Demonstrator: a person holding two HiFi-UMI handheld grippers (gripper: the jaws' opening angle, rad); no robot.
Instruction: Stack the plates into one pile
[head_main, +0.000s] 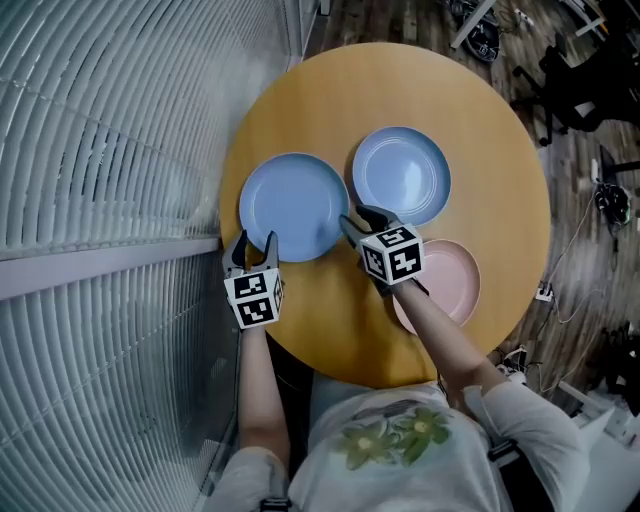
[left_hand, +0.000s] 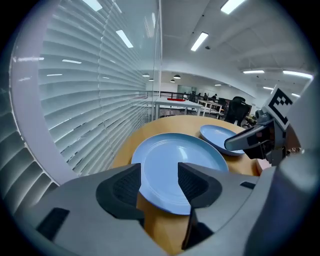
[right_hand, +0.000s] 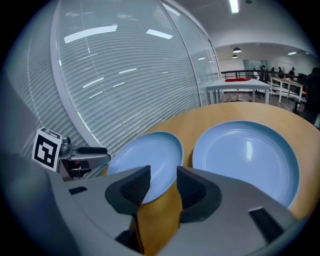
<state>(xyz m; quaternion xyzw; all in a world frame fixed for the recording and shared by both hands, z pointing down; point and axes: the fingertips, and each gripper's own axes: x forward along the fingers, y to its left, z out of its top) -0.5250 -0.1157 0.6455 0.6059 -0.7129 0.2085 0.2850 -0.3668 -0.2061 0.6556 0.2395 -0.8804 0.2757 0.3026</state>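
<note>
Three plates lie apart on a round wooden table (head_main: 500, 130): a blue plate (head_main: 292, 205) at the left, a second blue plate (head_main: 402, 174) to its right, and a pink plate (head_main: 455, 285) partly hidden under my right arm. My left gripper (head_main: 252, 250) is open at the near rim of the left blue plate (left_hand: 175, 165); the rim shows in the gap of the left gripper (left_hand: 159, 180), untouched by the pads. My right gripper (head_main: 358, 222) is open between the two blue plates. In its view the right gripper (right_hand: 162, 185) has bare table in its gap, flanked by the left plate (right_hand: 150, 157) and the right plate (right_hand: 245, 157).
A glass wall with white blinds (head_main: 110, 150) runs close along the table's left side. Dark chairs and cables (head_main: 590, 90) stand on the wooden floor to the right. The table's near edge (head_main: 340, 375) is just in front of the person's body.
</note>
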